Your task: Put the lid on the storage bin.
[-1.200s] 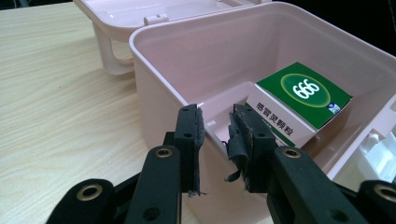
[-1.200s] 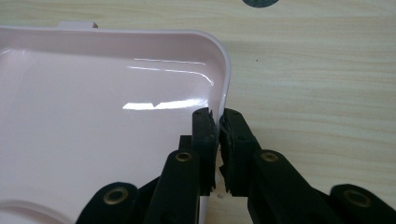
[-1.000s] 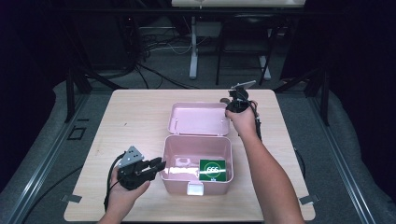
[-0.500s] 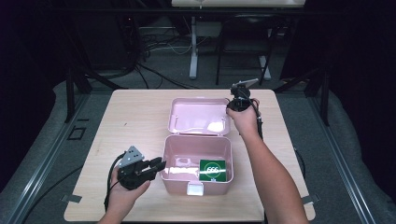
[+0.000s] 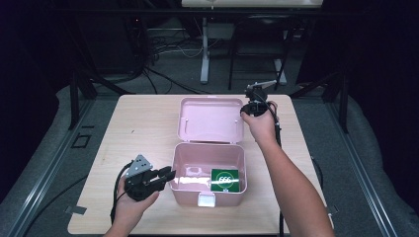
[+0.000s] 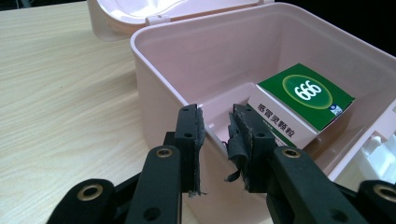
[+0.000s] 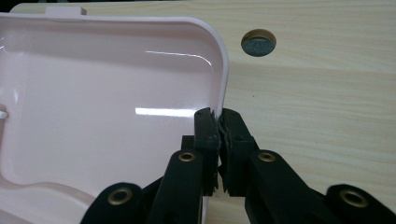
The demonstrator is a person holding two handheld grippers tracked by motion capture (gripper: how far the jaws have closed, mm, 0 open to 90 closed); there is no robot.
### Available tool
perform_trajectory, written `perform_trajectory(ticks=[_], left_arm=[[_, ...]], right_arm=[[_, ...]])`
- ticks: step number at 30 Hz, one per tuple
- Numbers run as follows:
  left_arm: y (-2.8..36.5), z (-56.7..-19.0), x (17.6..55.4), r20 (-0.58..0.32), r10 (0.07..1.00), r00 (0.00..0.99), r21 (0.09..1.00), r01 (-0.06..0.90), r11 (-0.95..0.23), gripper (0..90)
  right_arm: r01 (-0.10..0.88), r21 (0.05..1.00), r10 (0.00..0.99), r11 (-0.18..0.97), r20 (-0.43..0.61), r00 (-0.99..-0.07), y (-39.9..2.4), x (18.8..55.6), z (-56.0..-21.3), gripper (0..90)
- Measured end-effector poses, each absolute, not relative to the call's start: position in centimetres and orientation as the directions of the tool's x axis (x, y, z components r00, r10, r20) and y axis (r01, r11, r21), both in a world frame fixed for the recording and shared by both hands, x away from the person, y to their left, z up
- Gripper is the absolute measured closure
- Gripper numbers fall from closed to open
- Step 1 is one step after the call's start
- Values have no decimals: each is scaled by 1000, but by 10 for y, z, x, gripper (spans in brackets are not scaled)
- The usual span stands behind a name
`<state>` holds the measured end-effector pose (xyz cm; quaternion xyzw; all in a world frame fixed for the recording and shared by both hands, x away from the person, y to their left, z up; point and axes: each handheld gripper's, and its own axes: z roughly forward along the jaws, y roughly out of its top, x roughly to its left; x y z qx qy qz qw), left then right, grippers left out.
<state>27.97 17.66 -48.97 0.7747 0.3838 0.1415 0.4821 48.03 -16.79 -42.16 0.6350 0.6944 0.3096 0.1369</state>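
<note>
- At the far rim of the open pink plastic lid (image 5: 210, 118), the right gripper (image 7: 218, 122) is clamped, raised slightly since before.
- On the near wall of the pink plastic box (image 6: 163, 88), the left gripper (image 6: 215, 122) is kept clenched, unmoved.

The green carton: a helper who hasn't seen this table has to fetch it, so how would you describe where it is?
On the wooden table stands an open pink box, lid laid back flat. Inside its tub, in the near right corner, lies the green carton. It is the one thing in there, green-topped with a white 666 in an oval.

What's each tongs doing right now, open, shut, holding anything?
Left tongs: shut on the box wall.
Right tongs: shut on the lid edge.
</note>
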Motion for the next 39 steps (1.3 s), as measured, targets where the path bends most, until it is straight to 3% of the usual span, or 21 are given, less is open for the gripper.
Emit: perform_trajectory(ticks=[39], left_arm=[[176,-490,279,-148,736,661,858,456,-237,728]], right_arm=[[685,728,945,38,196,-261,-174,438,-389,872]])
